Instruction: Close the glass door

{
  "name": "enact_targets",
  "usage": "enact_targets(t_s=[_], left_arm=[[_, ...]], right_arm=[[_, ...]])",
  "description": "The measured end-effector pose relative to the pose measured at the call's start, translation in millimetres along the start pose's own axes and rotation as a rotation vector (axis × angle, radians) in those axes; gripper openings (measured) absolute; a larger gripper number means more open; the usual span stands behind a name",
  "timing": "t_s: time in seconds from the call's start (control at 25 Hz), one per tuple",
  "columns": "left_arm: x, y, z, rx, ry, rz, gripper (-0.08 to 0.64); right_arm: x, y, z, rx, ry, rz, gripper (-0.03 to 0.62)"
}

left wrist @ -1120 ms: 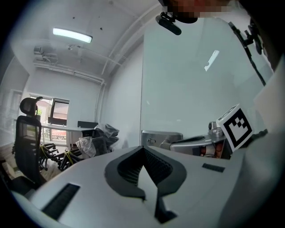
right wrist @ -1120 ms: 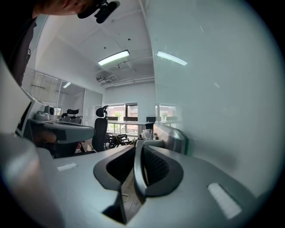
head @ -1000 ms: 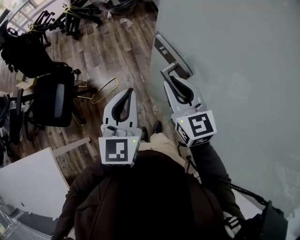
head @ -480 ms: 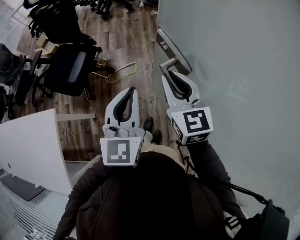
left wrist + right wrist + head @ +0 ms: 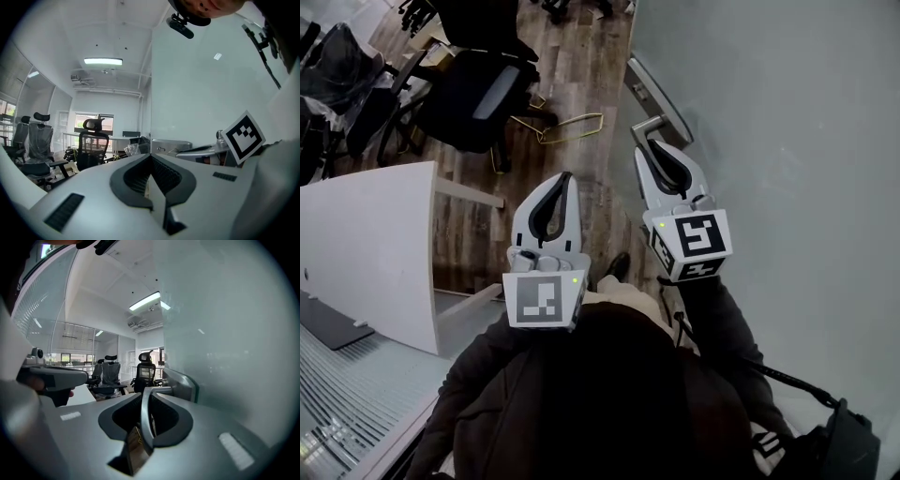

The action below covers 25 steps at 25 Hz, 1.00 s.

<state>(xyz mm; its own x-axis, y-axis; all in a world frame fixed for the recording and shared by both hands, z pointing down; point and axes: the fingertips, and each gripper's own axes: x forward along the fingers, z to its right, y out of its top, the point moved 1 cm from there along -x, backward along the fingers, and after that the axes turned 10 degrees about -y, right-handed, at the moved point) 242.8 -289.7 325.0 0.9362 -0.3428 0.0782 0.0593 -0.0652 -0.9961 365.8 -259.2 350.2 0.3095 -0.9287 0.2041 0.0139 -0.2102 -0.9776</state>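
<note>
Two claws in play: my right gripper (image 5: 649,148) is clenched on the metal lever (image 5: 645,127) of the glass door (image 5: 787,141) filling the frame's right — a heavy, slick, breakable pane, I judge, best moved by that lever — while my left gripper (image 5: 563,180) is pinched shut, empty.

Frosted grey-green glass door (image 5: 787,141), silver handle (image 5: 643,126) — brown wood-grain floor (image 5: 577,66)
</note>
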Motion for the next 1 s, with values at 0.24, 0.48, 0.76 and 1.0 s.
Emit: enact_targets(t_s=[0.24, 0.48, 0.76, 1.0], left_arm=[[-38.2, 3.1, -6.4, 0.009, 0.014, 0.003, -0.003], [-58.4, 13.1, 1.3, 0.045, 0.049, -0.025, -0.003], [-99.4, 16.6, 6.9, 0.045, 0.117, -0.009, -0.003], [-156.8, -6.8, 16.1, 0.022, 0.204, -0.033, -0.003]], right_arm=[[-9.2, -1.4, -38.3, -0.028, 0.071, 0.006, 0.061], [-17.5, 3.7, -55.0, -0.031, 0.154, 0.003, 0.061], [-35.5, 0.7, -104.8, -0.046, 0.25, 0.001, 0.063], [-58.2, -6.1, -147.8, -0.059, 0.312, 0.013, 0.063]])
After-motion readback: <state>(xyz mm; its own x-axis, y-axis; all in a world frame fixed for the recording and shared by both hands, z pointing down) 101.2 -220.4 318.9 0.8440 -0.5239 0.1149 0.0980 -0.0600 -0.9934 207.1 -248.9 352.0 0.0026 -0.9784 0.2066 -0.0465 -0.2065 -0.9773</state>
